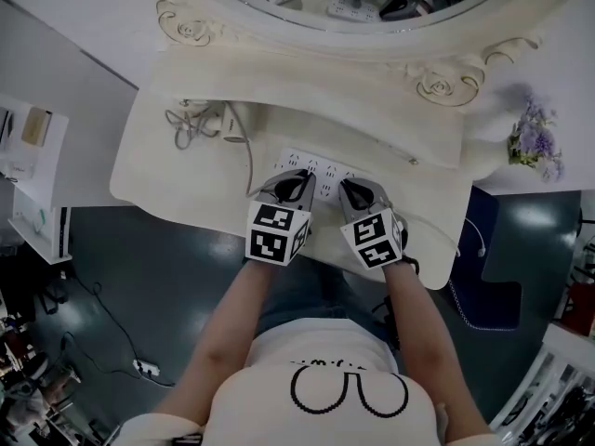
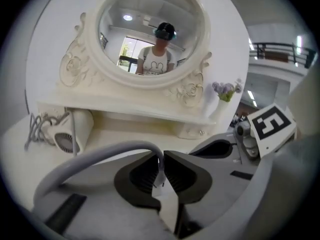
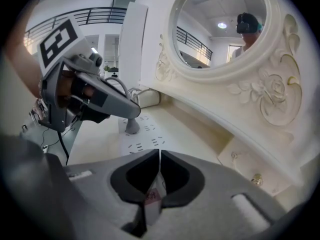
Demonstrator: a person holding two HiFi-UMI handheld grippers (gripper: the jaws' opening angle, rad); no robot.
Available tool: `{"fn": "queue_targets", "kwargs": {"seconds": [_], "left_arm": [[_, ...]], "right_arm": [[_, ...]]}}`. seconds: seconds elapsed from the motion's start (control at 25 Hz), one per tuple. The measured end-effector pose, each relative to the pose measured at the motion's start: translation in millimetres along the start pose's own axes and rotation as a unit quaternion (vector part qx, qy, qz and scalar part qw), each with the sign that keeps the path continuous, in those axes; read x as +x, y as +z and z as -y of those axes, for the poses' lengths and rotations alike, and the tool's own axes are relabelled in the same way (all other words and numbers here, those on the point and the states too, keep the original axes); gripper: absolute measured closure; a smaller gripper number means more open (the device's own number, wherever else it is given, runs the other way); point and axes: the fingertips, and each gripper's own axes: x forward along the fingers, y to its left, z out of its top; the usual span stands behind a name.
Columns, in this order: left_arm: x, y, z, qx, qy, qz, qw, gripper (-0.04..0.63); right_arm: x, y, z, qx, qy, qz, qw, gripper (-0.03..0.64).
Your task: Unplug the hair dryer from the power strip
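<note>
While our right gripper [image 3: 159,152] sits clenched, tips at the near end of the power strip [image 3: 145,136], our left gripper [image 2: 162,157] clamps the gray plug [image 3: 132,126], still seated in its socket. Pulling it free remains, we judge. Hair dryer [image 1: 232,124] lies far left.

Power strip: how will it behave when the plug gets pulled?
Probably stiff: the power strip is a flat, straight white bar. Likely light, so it may lift or slide on the smooth vanity top with the hair dryer plug that the left gripper clamps. The right gripper, shut over it, could pin it.
</note>
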Motion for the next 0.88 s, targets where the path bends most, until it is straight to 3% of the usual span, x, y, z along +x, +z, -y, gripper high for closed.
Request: {"fn": "queue_targets", "kwargs": {"seconds": [0.16,0.24,0.48,0.76,0.88], "left_arm": [[-3.9,19.8,27.1,0.135,-0.005,0.024,0.9905,0.561],[-5.9,41.0,34.8,0.161,-0.003,0.044,0.9860,0.561],[-17.3,59.6,7.7,0.137,0.006,0.056,0.9890,0.561],[-33.0,60.9,-20.5,0.065,0.008,0.080,0.9946,0.558],[-33.4,64.3,-34.2,0.055,0.014,0.083,0.9949,0.557]], "right_arm": [[0.0,0.1,0.9,-0.002,-0.004,-0.002,1.000,0.609],[0.5,0.7,1.7,-0.001,-0.004,-0.003,1.000,0.609],[-0.2,-0.3,0.8,0.000,-0.002,-0.008,1.000,0.612],[1.3,-0.2,1.6,0.014,0.015,-0.032,0.999,0.614],[1.9,0.4,3.0,0.019,0.029,-0.042,0.998,0.615]]}}
